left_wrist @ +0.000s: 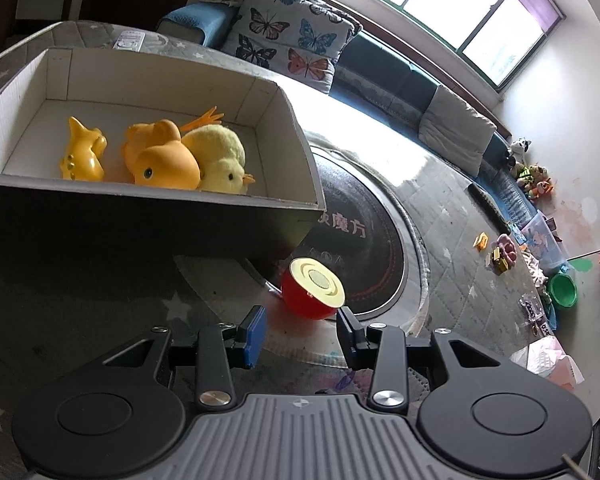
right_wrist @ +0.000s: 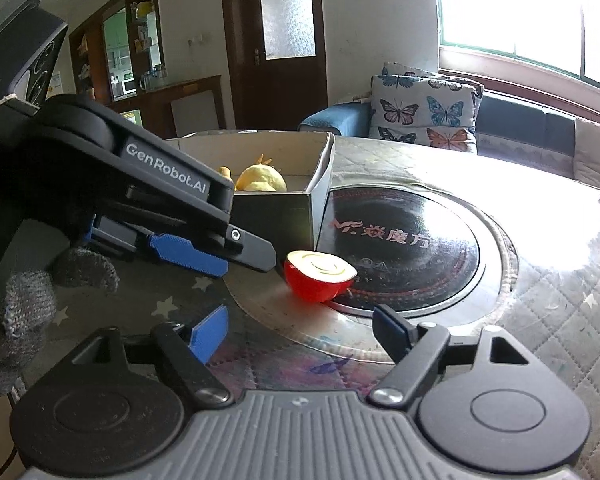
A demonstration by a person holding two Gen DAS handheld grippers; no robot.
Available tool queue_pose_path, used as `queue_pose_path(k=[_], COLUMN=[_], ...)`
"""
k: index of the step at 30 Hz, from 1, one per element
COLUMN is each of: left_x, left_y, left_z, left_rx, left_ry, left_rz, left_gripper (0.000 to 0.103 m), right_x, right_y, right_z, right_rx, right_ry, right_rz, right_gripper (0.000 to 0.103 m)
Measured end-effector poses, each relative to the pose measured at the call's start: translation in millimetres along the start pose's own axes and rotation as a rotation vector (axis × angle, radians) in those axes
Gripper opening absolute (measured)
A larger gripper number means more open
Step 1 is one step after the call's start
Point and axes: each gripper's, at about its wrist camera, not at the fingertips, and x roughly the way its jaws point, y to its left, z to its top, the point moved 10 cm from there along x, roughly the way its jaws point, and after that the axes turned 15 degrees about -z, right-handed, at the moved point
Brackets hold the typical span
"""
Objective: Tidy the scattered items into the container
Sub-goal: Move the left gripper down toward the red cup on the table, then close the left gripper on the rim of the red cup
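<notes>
I see both my left gripper [left_wrist: 302, 330] and right gripper [right_wrist: 300, 330] with fingers spread, empty, near the red apple half [left_wrist: 314, 290] beside the box [left_wrist: 148, 208] mid-desk

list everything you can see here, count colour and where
box: 1, dark outside, white inside, on the table
toys in box: 3; yellow fish-like, orange, yellow plush chick
half apple toy: 1, red, cream cut face up, on the table beside the box
round black cooktop: 1, set into the table
butterfly cushions: 2, white, on the sofa
left tool: open, near the apple
right tool: open, empty
gloved hand: grey
</notes>
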Motion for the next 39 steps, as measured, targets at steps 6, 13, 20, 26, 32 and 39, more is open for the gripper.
queue_pose_path(k=[6, 13, 20, 26, 32, 39], left_x=[3.8, 6.4, 9.7, 17.9, 25.8, 31.6], left_y=[4.8, 13.9, 16.7, 21.9, 21.7, 25.2], left_z=[0.3, 0.6, 6.8, 8.1, 11.4, 12.1], left_rx=[-0.024, -0.083, -0.142, -0.188, -0.209, -0.244], left_ry=[0.000, -0.022, -0.061, -0.068, -0.079, -0.088], left_rz=[0.014, 0.033, 0.044, 0.062, 0.074, 0.090], left_gripper=[0.041, 0.041, 0.041, 0.041, 0.041, 0.041], right_x=[8.3, 20.4, 33.5, 52.2, 70.3, 83.4], right_y=[-1.4, -2.0, -3.1, -8.3, -10.0, -5.4], right_z=[1.0, -1.9, 2.4, 8.9, 16.4, 12.0], right_rx=[0.007, -0.021, -0.052, -0.060, -0.083, -0.107], right_ry=[0.014, 0.028, 0.032, 0.056, 0.065, 0.090], right_rz=[0.023, 0.042, 0.084, 0.137, 0.179, 0.218], right_gripper=[0.085, 0.091, 0.091, 0.091, 0.091, 0.089])
